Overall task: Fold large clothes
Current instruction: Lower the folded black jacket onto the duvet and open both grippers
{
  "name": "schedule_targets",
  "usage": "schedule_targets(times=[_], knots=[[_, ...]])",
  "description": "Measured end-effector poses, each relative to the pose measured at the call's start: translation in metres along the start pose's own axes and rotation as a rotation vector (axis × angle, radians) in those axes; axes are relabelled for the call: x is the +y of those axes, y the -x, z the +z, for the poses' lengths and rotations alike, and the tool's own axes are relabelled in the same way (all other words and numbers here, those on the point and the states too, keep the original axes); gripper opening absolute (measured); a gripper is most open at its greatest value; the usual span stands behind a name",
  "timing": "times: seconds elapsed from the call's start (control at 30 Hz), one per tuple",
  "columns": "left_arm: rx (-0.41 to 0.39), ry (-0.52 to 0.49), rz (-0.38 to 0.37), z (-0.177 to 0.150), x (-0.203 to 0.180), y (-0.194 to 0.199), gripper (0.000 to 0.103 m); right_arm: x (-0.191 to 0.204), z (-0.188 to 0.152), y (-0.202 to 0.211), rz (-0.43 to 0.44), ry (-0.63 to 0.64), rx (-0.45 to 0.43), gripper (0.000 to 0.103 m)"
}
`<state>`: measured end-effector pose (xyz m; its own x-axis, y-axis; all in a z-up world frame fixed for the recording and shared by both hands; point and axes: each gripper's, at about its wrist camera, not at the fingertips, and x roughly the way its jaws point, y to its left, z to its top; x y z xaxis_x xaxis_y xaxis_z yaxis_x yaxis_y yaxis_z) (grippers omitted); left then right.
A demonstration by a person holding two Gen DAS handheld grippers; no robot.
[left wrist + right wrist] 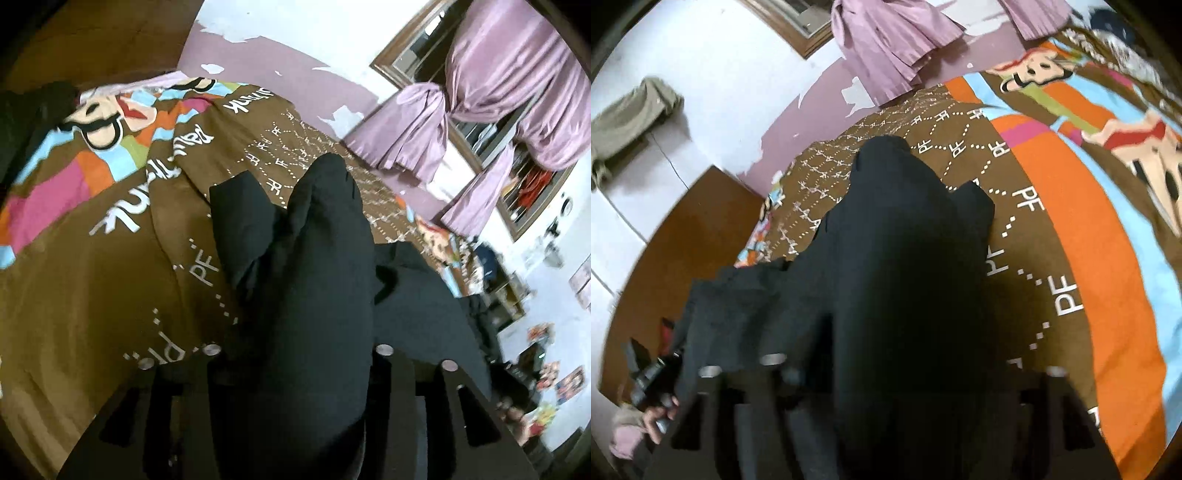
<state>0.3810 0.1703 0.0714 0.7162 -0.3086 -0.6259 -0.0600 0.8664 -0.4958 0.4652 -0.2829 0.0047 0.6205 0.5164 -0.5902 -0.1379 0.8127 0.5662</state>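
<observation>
**Left wrist view: black garment part-folded on the bed, grips in doubt**

Left wrist view shows a black garment [314, 258] lying bunched on a bed covered by a brown printed bedspread [92, 288]. The cloth rises in a hump between the fingers of the left tool [295, 354] and runs forward over the bedspread. One flap lies off to the left, and a second layer spreads to the right. The right wrist view shows the same garment [905, 258] heaped in front of the right tool [912, 365], with a ruffled edge trailing to the left toward the bed's edge.

Progress, as judged: the garment appears gathered lengthwise, but no neat, flat fold is visible. Smoothing and at least one more fold seem to be outstanding.

Left tool: jaws part open, cloth filling the gap. Whether the pads press on it cannot be told, as black fingers and black cloth merge.

Right tool: jaws stand wide, cloth lying between them. A grip cannot be confirmed here either, and motion blur hinders the reading.

A person's hand [659, 417] on the left tool's handle shows at the lower left of the right wrist view.
</observation>
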Motion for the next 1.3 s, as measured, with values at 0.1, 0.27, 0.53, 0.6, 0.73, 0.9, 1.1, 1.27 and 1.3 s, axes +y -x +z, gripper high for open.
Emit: schedule_targets(times=[0.1,0.27,0.53,0.6,0.73,0.9,1.1,1.27,1.3], knots=[[-0.006,0.002,0.039,-0.003,-0.001,0.001,0.052,0.01,-0.003,0.005,-0.105,0.073,-0.025,0.095],[-0.04,0.049,0.151,-0.007,0.003,0.01,0.099,0.026,-0.008,0.015,-0.201,0.138,-0.072,0.102],[-0.173,-0.13,0.239,-0.014,-0.038,0.043,0.101,0.063,-0.017,0.052,-0.281,0.271,-0.172,0.103],[-0.186,-0.2,0.243,-0.018,-0.056,0.05,0.101,0.072,-0.02,0.06,-0.271,0.287,-0.179,0.103],[-0.207,-0.302,0.22,-0.028,-0.089,0.066,0.101,0.094,-0.026,0.083,-0.254,0.307,-0.185,0.103],[-0.236,-0.361,0.209,-0.033,-0.114,0.089,0.101,0.123,-0.033,0.122,-0.228,0.332,-0.208,0.103],[-0.276,-0.36,0.19,-0.033,-0.127,0.13,0.101,0.158,-0.045,0.167,-0.217,0.361,-0.221,0.103],[-0.281,-0.401,0.196,-0.036,-0.139,0.162,0.101,0.182,-0.063,0.196,-0.198,0.397,-0.23,0.103],[-0.286,-0.412,0.195,-0.038,-0.141,0.168,0.101,0.186,-0.067,0.2,-0.194,0.404,-0.23,0.103]])
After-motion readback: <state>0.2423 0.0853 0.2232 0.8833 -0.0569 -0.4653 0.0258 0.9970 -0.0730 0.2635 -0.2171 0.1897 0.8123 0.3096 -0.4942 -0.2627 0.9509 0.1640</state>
